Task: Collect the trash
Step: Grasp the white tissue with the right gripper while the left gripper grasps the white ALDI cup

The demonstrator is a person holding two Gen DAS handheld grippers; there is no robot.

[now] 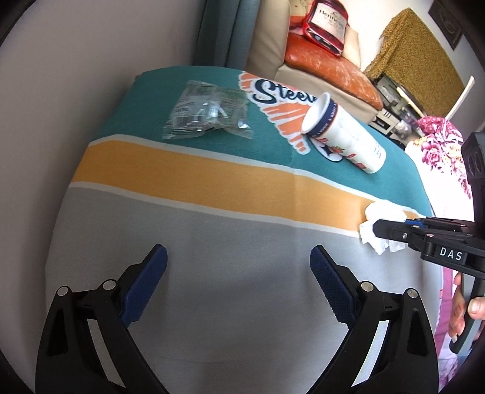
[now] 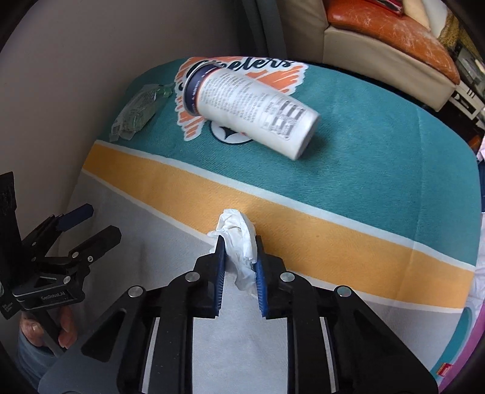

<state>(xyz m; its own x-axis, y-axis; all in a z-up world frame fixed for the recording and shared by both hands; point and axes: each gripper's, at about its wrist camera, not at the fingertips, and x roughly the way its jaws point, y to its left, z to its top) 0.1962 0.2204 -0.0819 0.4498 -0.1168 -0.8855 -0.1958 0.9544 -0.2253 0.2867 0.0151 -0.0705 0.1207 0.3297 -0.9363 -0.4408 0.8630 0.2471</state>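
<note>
A crumpled white tissue (image 2: 239, 242) lies on the striped cloth; my right gripper (image 2: 240, 247) is shut on it, blue pads pressing both sides. The tissue also shows in the left wrist view (image 1: 383, 225) with the right gripper (image 1: 379, 228) on it. A white paper cup (image 1: 344, 133) lies on its side on the teal part, also seen in the right wrist view (image 2: 251, 106). A clear plastic wrapper (image 1: 206, 110) lies at the far left, also in the right wrist view (image 2: 136, 113). My left gripper (image 1: 238, 257) is open and empty over the grey part, seen from the right wrist (image 2: 88, 224).
The striped cloth (image 1: 212, 175) covers the table, whose left side runs along a pale wall (image 1: 60, 91). A sofa with an orange cushion (image 1: 330, 69) and a red bag (image 1: 327, 25) stands behind. A floral cloth (image 1: 436, 148) lies at the right edge.
</note>
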